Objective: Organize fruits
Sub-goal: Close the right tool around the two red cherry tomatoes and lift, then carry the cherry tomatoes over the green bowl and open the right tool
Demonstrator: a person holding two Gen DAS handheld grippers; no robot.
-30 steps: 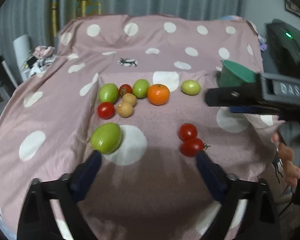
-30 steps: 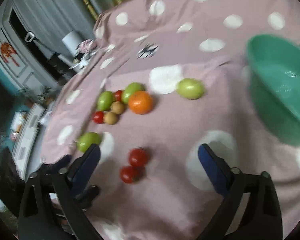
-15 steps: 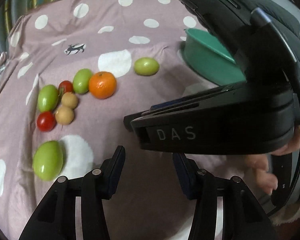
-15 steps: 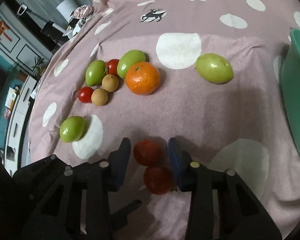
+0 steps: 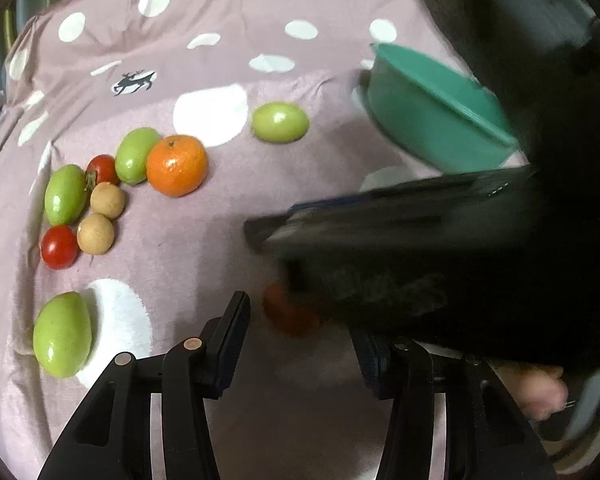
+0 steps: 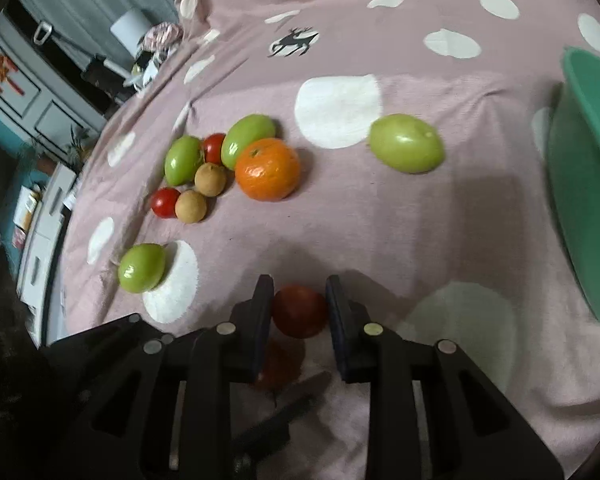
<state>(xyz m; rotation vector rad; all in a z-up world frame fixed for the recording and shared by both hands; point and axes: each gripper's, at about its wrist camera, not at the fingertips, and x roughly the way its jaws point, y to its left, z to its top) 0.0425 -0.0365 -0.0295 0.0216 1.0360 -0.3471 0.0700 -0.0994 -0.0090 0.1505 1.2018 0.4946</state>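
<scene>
At bottom centre of the right wrist view, the right gripper (image 6: 299, 307) pinches a red tomato (image 6: 299, 312); squeezing harder could bruise it. The left gripper (image 5: 300, 334) is spread, empty. The green bowl (image 6: 588, 200) sits at far right.

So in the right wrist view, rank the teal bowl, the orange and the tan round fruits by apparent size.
1. teal bowl, largest though cut off by the frame.
2. orange.
3. the two tan round fruits, alike in size.
</scene>
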